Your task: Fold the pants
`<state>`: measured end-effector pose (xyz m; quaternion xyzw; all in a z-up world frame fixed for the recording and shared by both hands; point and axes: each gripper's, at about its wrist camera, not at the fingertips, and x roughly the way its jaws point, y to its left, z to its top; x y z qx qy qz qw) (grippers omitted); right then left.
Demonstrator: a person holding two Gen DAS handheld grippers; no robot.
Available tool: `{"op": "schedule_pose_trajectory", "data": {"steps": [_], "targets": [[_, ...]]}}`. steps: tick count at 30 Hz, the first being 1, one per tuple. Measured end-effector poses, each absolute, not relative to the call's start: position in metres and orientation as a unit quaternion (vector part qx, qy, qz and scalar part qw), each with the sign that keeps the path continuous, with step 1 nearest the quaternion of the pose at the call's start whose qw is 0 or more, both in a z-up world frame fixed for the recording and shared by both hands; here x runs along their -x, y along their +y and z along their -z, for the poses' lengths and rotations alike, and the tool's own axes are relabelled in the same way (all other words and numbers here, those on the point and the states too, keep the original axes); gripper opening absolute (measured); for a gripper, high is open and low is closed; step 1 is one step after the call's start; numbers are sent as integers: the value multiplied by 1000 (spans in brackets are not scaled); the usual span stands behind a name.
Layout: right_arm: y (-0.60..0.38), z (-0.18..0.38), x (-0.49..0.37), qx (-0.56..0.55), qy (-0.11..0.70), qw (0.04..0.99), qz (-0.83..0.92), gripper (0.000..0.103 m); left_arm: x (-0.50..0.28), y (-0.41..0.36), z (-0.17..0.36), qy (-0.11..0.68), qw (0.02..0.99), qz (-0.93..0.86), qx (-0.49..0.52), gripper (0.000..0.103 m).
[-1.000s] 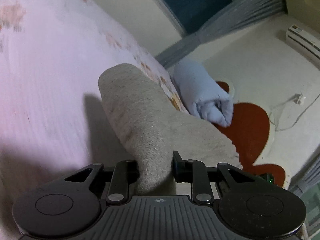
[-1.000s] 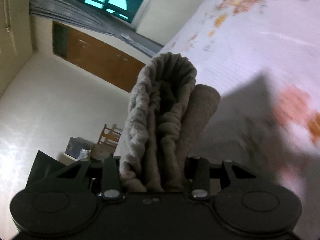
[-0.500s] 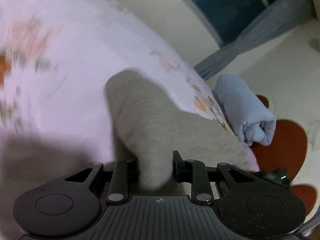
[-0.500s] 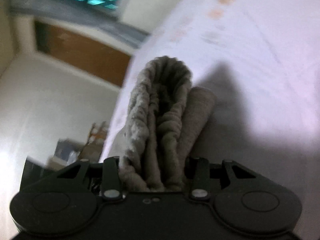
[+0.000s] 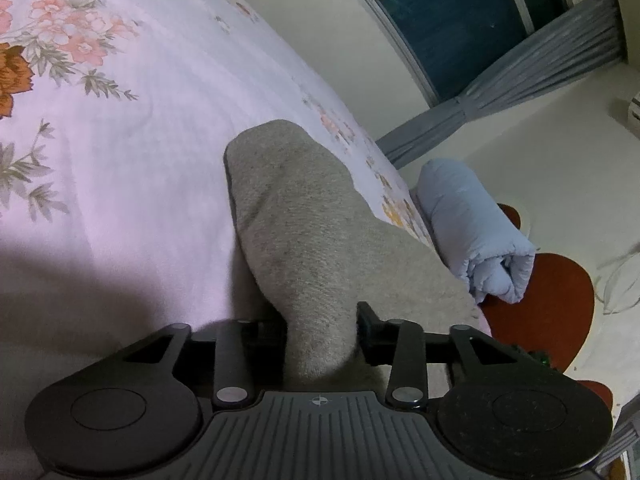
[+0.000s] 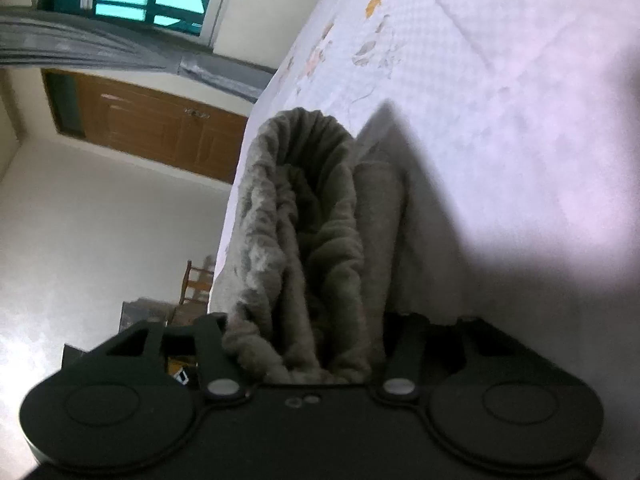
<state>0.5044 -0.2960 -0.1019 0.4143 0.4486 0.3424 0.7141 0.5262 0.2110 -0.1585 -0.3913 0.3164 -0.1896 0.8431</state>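
Grey fleecy pants lie folded in a thick bundle on the pink flowered bed sheet. In the left wrist view a smooth folded end of the cloth fills the gap of my left gripper; its jaws are opening, and the cloth still touches both pads. The right wrist view has the bunched, wrinkled end of the pants standing between the fingers of my right gripper. Its jaws are opening too, with the cloth still filling the gap. The fingertips are hidden by cloth.
A rolled pale blue blanket lies at the bed's far edge against a red rounded headboard. A dark window with a grey curtain is behind. The right wrist view shows a wooden door and a chair beyond the bed's edge.
Both grippers have come down towards the bed with the pants, which now rest on the sheet. The gaps between both pairs of jaws are slightly wider.
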Motion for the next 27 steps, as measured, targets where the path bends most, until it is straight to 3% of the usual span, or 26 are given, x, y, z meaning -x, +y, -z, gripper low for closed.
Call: {"op": "schedule_pose_trajectory", "data": {"steps": [1, 4, 5, 6, 10, 12, 16, 20, 27], "targets": [[-301, 102, -503, -422, 450, 708, -344, 45, -525, 210, 157, 315, 843, 190, 391, 49], [-315, 102, -495, -431, 450, 701, -346, 50, -509, 217, 151, 306, 850, 187, 385, 72], [-322, 101, -490, -439, 446, 700, -345, 57, -499, 221, 148, 301, 855, 184, 381, 83], [-332, 101, -483, -455, 435, 696, -345, 70, -491, 225, 146, 296, 859, 180, 378, 90], [-382, 98, -453, -536, 375, 679, -334, 97, -454, 247, 135, 298, 872, 139, 362, 93], [-403, 84, -435, -538, 350, 701, -310, 98, -431, 254, 124, 290, 887, 101, 345, 103], [-389, 48, -408, -485, 321, 731, -357, 98, -403, 254, 112, 261, 899, 77, 343, 103], [-342, 19, -420, -450, 308, 743, -388, 97, -433, 240, 92, 256, 907, 64, 330, 103], [-325, 27, -465, -418, 340, 790, -294, 97, -463, 224, 105, 329, 878, 98, 334, 103]]}}
